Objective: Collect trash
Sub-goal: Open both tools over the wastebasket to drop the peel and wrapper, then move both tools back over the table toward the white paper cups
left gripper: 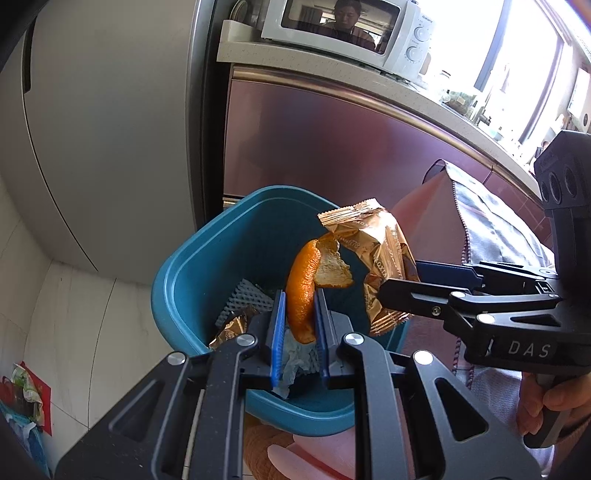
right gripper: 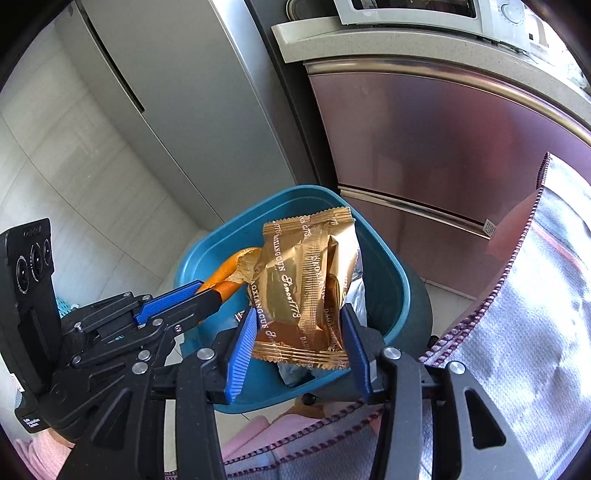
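A teal trash bin (left gripper: 192,266) stands on the floor below both grippers; it also shows in the right wrist view (right gripper: 391,273). My left gripper (left gripper: 299,306) is shut on a curled orange peel (left gripper: 301,288) and holds it over the bin's mouth; the peel shows in the right wrist view (right gripper: 231,271) too. My right gripper (right gripper: 299,328) is shut on a gold snack wrapper (right gripper: 306,280), also over the bin, seen from the side in the left wrist view (left gripper: 380,254). Inside the bin lie white foam netting (left gripper: 243,299), crumpled tissue (left gripper: 295,363) and another gold wrapper (left gripper: 231,328).
A grey fridge (left gripper: 110,129) stands behind the bin on the left, and a shiny cabinet (left gripper: 314,140) with a microwave (left gripper: 343,29) on its counter behind it. A table edge with a grey cloth (right gripper: 535,332) lies to the right. Red and green packaging (left gripper: 22,391) lies on the floor at left.
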{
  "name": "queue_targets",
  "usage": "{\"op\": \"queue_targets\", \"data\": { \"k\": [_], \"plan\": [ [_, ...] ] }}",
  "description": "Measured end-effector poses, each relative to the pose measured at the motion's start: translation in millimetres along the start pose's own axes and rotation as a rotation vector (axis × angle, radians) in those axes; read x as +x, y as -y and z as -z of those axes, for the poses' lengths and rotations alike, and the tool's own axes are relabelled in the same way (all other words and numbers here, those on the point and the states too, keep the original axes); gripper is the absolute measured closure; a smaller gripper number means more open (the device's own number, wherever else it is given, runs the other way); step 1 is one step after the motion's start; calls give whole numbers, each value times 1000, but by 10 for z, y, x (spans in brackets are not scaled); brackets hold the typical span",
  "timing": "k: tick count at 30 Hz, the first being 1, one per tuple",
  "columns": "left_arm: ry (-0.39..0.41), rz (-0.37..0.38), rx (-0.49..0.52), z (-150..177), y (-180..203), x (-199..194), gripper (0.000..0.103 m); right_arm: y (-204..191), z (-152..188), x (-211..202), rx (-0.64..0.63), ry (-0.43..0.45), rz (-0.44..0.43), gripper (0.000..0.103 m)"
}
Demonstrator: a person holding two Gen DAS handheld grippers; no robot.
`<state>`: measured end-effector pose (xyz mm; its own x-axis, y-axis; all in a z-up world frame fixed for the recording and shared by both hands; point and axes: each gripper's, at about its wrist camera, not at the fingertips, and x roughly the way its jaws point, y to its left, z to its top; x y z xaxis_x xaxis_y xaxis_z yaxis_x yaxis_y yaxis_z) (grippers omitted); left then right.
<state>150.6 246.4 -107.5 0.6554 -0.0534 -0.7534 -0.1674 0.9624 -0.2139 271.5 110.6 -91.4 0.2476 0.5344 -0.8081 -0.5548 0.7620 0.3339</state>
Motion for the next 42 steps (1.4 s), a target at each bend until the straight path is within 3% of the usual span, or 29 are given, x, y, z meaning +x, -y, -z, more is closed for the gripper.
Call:
{"op": "queue_targets", "data": {
  "k": [13,18,21,27,36,42],
  "plan": [
    [-38,2,-24,34,-18,239,87,-54,9,6,-21,1,34,47],
    [-26,5,-31,50,-60,170,87,-28,19,-7,-14,6,29,43],
    [-19,8,-34,58,-81,110,87,-13,23,-21,-9,10,30,35],
    [2,14,-31,48,-76,-17,87,22,55,-102,4,25,14,34],
    [64,66,14,48,120,-361,85,73,315,-613,7,127,-24,34],
    [125,154,93,99,522,-680,68,152,658,-1197,-9,231,-8,34]
  ]
}}
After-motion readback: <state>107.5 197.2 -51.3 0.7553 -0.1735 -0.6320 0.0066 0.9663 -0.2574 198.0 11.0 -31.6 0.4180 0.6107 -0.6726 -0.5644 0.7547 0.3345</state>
